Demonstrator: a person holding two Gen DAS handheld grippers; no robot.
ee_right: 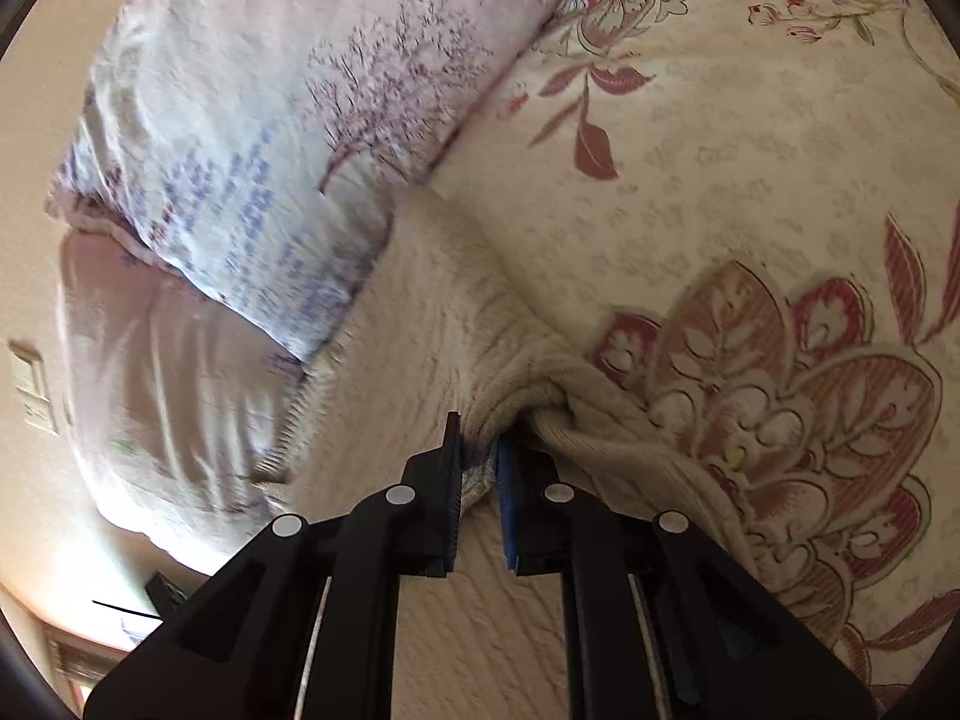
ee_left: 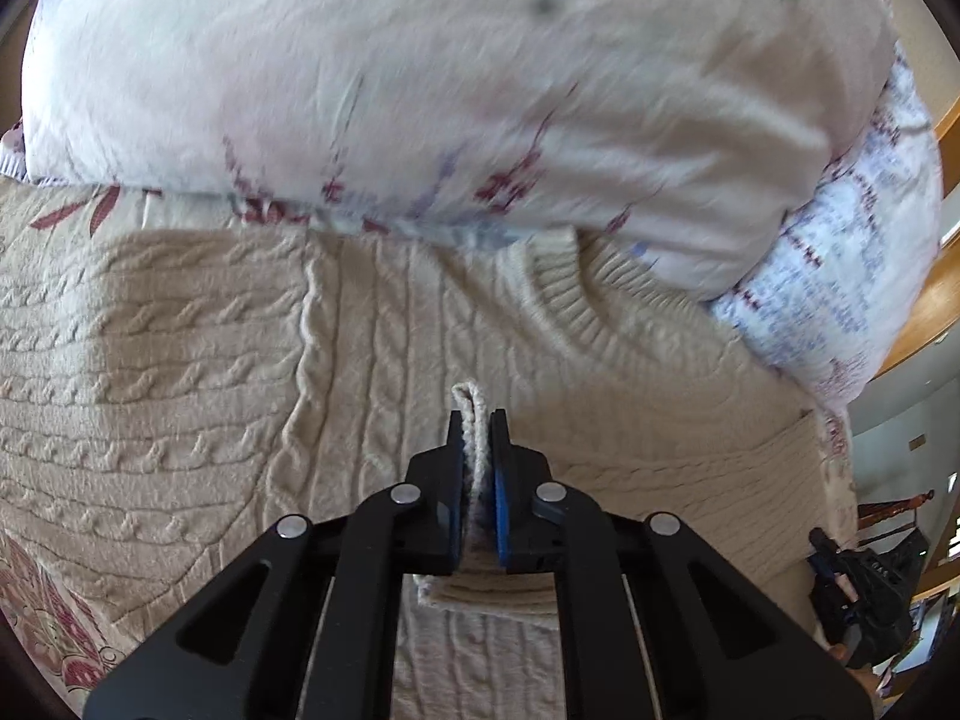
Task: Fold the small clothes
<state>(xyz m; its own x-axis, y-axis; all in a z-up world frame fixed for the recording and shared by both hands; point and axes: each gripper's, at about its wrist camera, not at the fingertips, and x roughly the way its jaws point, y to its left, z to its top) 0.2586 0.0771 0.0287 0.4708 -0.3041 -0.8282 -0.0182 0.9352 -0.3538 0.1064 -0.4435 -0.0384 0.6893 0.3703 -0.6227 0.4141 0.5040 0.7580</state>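
Observation:
A cream cable-knit sweater point(ee_left: 372, 348) lies spread on a floral quilt, its ribbed round neckline point(ee_left: 600, 306) toward the pillows. My left gripper point(ee_left: 477, 420) is shut on a pinched fold of the sweater's knit, with a cream loop sticking up between the blue pads. In the right wrist view the same sweater point(ee_right: 432, 312) is bunched, and my right gripper point(ee_right: 480, 438) is shut on a gathered edge of it close to the quilt. The other gripper point(ee_left: 858, 600) shows at the lower right of the left wrist view.
Two white floral pillows point(ee_left: 420, 90) lie against the far side of the sweater and overlap its neckline. The floral quilt point(ee_right: 750, 210) spreads to the right. A wooden bed frame point(ee_left: 936, 300) runs along the right edge.

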